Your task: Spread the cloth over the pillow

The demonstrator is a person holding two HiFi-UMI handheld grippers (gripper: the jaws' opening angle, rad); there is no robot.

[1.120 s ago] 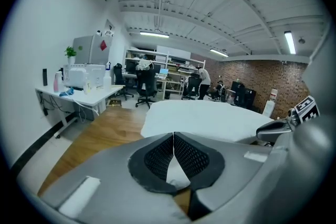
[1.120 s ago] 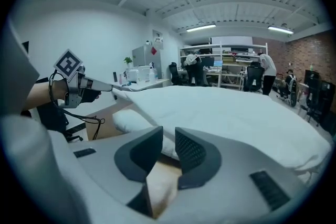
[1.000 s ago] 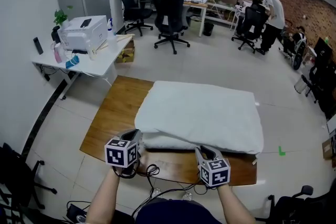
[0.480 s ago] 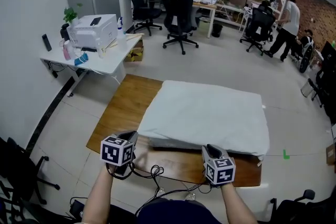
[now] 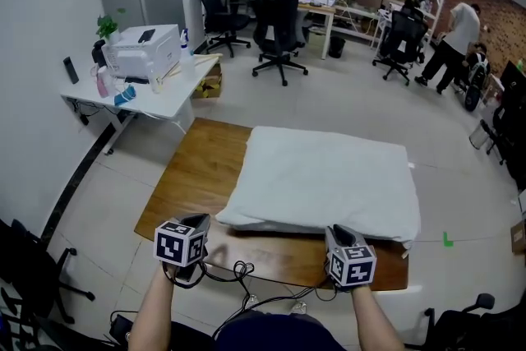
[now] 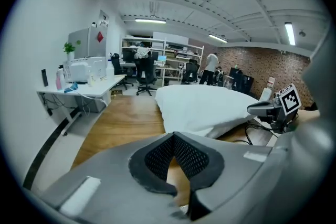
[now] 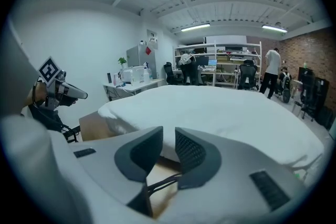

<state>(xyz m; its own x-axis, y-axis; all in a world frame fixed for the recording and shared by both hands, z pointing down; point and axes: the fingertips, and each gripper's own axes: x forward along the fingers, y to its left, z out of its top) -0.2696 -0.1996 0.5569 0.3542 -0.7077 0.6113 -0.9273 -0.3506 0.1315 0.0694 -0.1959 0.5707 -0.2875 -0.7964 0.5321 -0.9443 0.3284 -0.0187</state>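
A white cloth (image 5: 325, 177) lies spread over the pillow on the wooden table (image 5: 193, 168) and hides nearly all of it. Only a greyish pillow edge (image 6: 237, 124) peeks out under the near hem. My left gripper (image 5: 200, 220) hovers over bare wood just left of the cloth's near left corner. Its jaws are shut with nothing between them, as the left gripper view shows (image 6: 173, 136). My right gripper (image 5: 336, 231) sits at the cloth's near edge. In the right gripper view (image 7: 168, 135) its pads stand apart, with only the cloth beyond the gap.
Black cables (image 5: 238, 270) trail across the table's front edge between my hands. A white desk with a printer (image 5: 144, 53) stands at the far left. Office chairs (image 5: 279, 29) and a standing person (image 5: 456, 33) are at the back. A dark chair (image 5: 25, 267) is at the near left.
Both grippers have drawn back slightly from the cloth's near edge toward me. The left one has come away from the cloth's near left corner. The cloth lies settled.
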